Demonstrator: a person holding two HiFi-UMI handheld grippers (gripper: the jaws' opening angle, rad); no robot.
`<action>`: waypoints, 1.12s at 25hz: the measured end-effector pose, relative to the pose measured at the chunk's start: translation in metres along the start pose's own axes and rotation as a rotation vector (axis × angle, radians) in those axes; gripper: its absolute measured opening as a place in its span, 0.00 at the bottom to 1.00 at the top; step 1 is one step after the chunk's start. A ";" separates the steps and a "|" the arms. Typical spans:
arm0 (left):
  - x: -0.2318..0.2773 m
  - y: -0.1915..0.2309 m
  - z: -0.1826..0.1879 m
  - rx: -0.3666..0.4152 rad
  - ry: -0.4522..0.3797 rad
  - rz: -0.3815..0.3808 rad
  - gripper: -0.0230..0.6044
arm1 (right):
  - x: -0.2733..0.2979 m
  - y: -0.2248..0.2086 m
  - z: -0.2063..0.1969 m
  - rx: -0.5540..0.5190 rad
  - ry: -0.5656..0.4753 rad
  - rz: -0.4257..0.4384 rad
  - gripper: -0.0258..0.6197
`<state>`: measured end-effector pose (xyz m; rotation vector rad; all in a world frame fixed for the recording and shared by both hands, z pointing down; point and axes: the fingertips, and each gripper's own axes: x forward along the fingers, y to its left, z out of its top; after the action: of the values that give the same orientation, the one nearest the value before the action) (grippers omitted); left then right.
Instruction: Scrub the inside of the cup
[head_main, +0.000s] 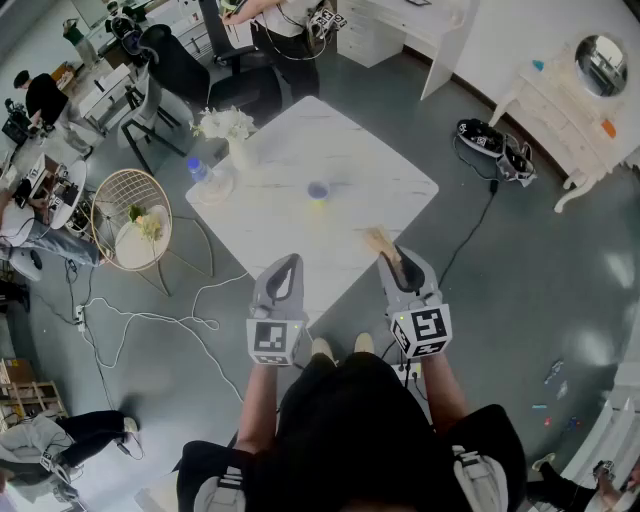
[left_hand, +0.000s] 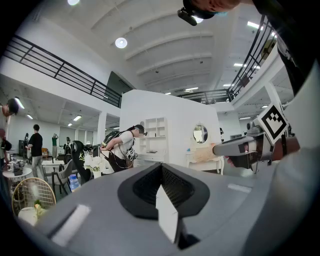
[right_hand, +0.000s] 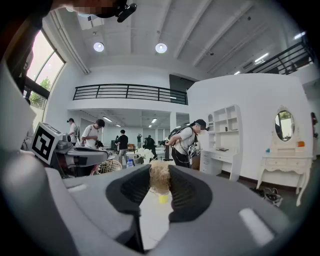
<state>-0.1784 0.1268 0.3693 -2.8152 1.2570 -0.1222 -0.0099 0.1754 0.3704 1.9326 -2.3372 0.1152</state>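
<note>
- Right gripper view: the right gripper (right_hand: 160, 172) has its two jaws squeezed onto a small tan scratchy scrub pad (right_hand: 160, 181). The pad pokes out past the jaw tips.
- Straight ahead of the pad and a little lower is the little yellow cup (right_hand: 163, 198). It seems to stand up straight on the white marble table (right_hand: 156, 220), well apart from the pad.
- In the head view, the cup sits near the middle of the table, ahead of both grippers and between them. I cannot tell which one is nearer.
- The left gripper (head_main: 287, 268) is beside the right one, at the near table corner. Its jaws are closed together and hold nothing.
- I think the pad must go forward, then tip down into the cup's open top. The cup looks light, so it may slide if nothing holds it.
</note>
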 end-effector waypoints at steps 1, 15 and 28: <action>0.000 0.000 -0.001 0.002 0.002 -0.002 0.05 | 0.000 0.001 -0.001 0.005 0.001 -0.001 0.20; -0.004 0.018 -0.006 -0.003 -0.005 -0.024 0.05 | 0.010 0.019 -0.003 0.022 0.010 -0.014 0.21; 0.000 0.035 -0.007 -0.004 -0.028 -0.084 0.05 | 0.012 0.032 -0.001 0.024 0.006 -0.087 0.21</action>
<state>-0.2050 0.1034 0.3734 -2.8634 1.1351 -0.0829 -0.0434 0.1704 0.3734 2.0384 -2.2538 0.1423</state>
